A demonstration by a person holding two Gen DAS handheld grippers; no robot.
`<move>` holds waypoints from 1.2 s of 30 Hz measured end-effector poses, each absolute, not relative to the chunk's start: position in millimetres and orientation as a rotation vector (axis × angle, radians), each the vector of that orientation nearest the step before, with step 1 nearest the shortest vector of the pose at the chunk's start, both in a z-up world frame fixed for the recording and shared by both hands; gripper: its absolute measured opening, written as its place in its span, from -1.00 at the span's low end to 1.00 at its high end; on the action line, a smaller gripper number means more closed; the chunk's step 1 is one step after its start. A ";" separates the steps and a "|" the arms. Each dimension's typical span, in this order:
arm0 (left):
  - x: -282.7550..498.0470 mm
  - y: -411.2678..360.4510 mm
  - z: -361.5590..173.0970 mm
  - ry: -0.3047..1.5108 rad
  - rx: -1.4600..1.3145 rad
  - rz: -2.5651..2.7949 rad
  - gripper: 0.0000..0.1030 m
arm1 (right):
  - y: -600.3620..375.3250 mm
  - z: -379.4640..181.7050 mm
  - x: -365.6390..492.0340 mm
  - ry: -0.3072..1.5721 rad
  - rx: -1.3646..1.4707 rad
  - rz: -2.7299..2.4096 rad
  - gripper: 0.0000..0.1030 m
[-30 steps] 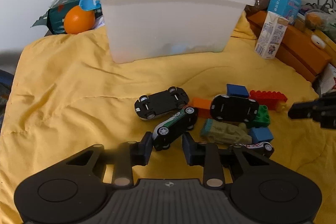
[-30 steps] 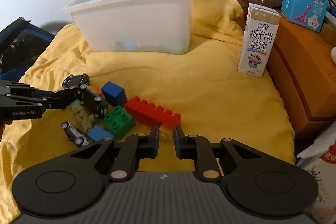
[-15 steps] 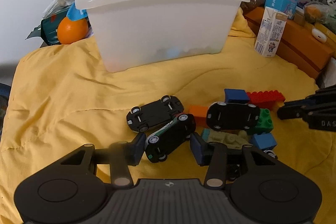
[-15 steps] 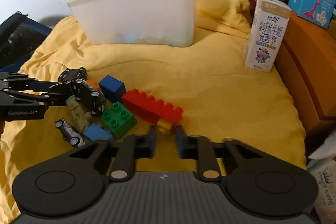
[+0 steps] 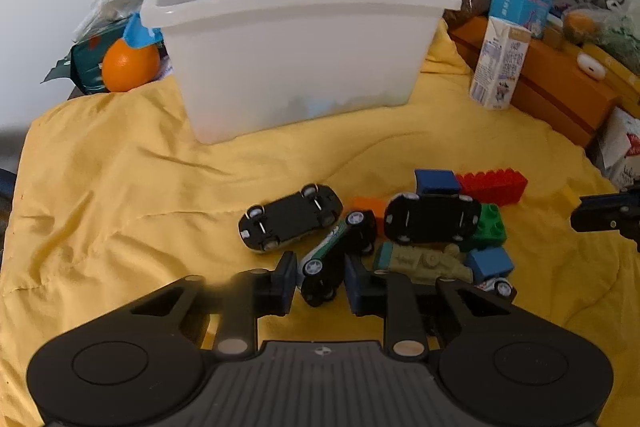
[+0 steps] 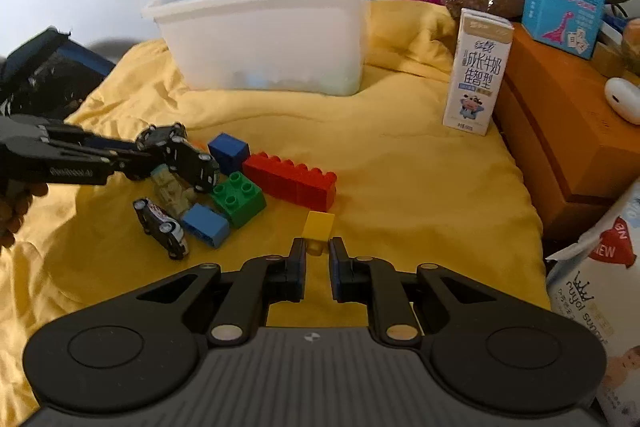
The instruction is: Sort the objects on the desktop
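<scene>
Bin (image 5: 296,59), big white one, sits at the yellow cloth's (image 5: 120,187) far edge. Toy pile is nearer the front edge. Left gripper (image 5: 320,277) jaws just closed onto the black-and-green car (image 5: 336,255). Right gripper (image 6: 317,253) is clamped on a little yellow block (image 6: 318,227).

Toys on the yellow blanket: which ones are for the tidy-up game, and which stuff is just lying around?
For the job:
- black toy cars, one between the left gripper's jaws, which just closed in
- small yellow block in the right gripper
- long red brick, green brick, blue blocks
- white plastic bin

Just lying about:
- milk carton
- orange fruit
- blue dinosaur box
</scene>
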State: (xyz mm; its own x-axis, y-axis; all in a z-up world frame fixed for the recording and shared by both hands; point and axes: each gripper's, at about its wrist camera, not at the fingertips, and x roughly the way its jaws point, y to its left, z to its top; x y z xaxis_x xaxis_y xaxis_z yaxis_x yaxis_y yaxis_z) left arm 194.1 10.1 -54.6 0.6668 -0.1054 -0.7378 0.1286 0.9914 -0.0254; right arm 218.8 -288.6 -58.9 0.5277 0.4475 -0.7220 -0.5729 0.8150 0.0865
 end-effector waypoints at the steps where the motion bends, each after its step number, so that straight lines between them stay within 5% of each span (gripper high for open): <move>1: 193.3 8.9 -55.4 0.832 0.031 -0.137 -0.32 | -287.4 -58.7 219.0 0.816 -0.165 0.616 -0.73; 4: 192.6 2.2 -57.8 0.830 0.067 -0.129 0.15 | -282.4 -64.3 220.0 0.845 -0.169 0.632 -0.73; 7: 194.5 -0.3 -60.4 0.832 0.070 -0.118 0.17 | -277.2 -74.7 219.8 0.886 -0.174 0.616 -0.58; 8: 195.5 -0.8 -61.6 0.835 0.065 -0.118 0.14 | -276.1 -76.4 220.1 0.881 -0.173 0.604 -0.25; 9: 196.7 -1.9 -62.7 0.839 0.063 -0.126 0.10 | -275.0 -77.6 220.5 0.876 -0.168 0.599 -0.16; 11: 198.3 -5.0 -64.4 0.848 0.060 -0.154 -0.26 | -271.1 -80.9 222.4 0.881 -0.170 0.594 -0.17; 14: 197.1 -10.4 -63.2 0.845 0.079 -0.184 -0.41 | -265.4 -83.6 224.7 0.873 -0.197 0.598 -0.24; 15: 195.4 -10.4 -62.1 0.841 0.078 -0.183 -0.44 | -264.1 -83.8 225.0 0.875 -0.203 0.606 -0.57; 19: 185.2 -0.6 -52.2 0.813 0.011 -0.166 -0.69 | -268.2 -73.3 220.6 0.846 -0.201 0.624 -0.59; 24: 173.6 14.7 -38.0 0.790 -0.034 -0.163 -0.68 | -275.0 -47.4 218.6 0.787 -0.178 0.652 -0.59; 27: 174.7 21.7 -38.8 0.804 -0.094 -0.175 -0.31 | -273.5 -39.1 224.5 0.780 -0.162 0.662 -0.59; 28: 176.2 20.8 -41.2 0.815 -0.086 -0.163 0.09 | -272.6 -37.5 225.0 0.776 -0.159 0.664 -0.58; 29: 177.1 18.9 -44.0 0.817 -0.070 -0.146 0.27 | -271.2 -37.2 225.0 0.776 -0.159 0.667 -0.59; 31: 181.9 18.3 -48.7 0.823 -0.071 -0.139 0.27 | -268.6 -38.6 223.6 0.785 -0.156 0.673 -0.58; 33: 188.3 18.7 -55.4 0.845 -0.090 -0.155 0.16 | -266.6 -40.4 221.5 0.791 -0.158 0.678 -0.58; 35: 191.8 13.7 -60.4 0.876 -0.047 -0.171 -0.43 | -265.6 -41.8 218.4 0.797 -0.159 0.681 -0.58; 36: 191.3 12.2 -61.0 0.877 -0.014 -0.154 -0.50 | -265.9 -42.2 217.0 0.798 -0.160 0.681 -0.58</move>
